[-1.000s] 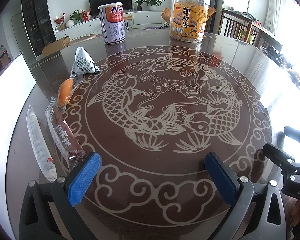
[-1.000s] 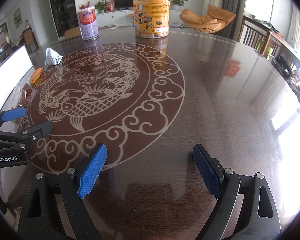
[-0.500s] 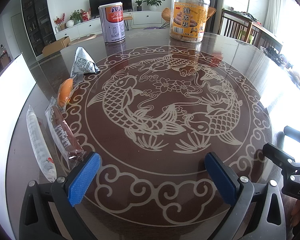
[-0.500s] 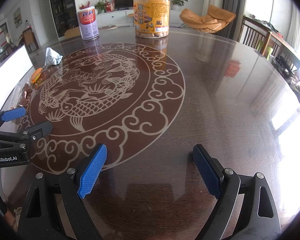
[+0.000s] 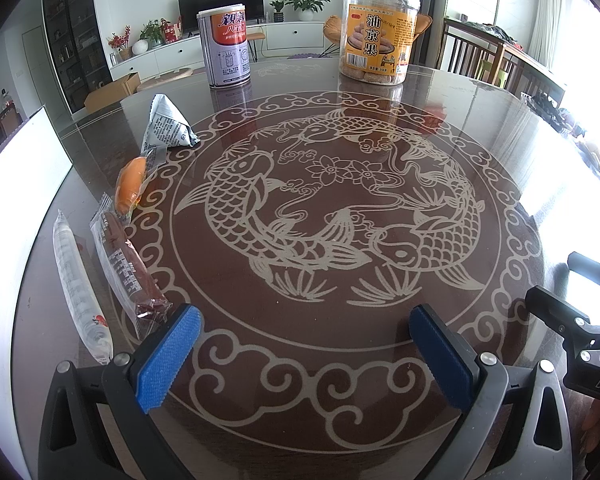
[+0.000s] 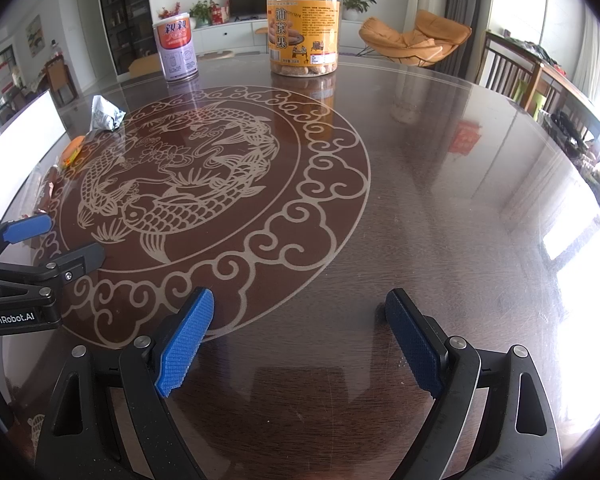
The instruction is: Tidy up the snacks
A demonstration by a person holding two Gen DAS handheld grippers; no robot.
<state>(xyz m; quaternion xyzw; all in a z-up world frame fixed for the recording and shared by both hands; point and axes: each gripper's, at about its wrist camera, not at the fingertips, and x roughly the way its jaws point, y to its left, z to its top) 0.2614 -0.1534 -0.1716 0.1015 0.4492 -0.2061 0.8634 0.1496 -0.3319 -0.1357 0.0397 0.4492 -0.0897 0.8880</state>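
Snacks lie in a loose row along the left edge of the tabletop in the left wrist view. Nearest is a clear tube pack, then a brown bar, an orange pack and a grey pouch. A can and a jar stand upright at the far side. The left gripper hovers with its fingers spread wide and nothing between them. The bar's near end sits just beside the left finger, and its long axis runs away from the camera, roughly along the fingers' reach (so closing across its width looks natural after a short shift left).

From the right wrist view, the right gripper is likewise wide open and empty, over bare tabletop. The left gripper shows at the left edge, between this one and the wrapped snacks. The pouch and orange pack lie well off to the left; the can and jar are far ahead. My judgement: the left hand is clearly nearer the wrapped snacks, and nothing has been gathered yet.
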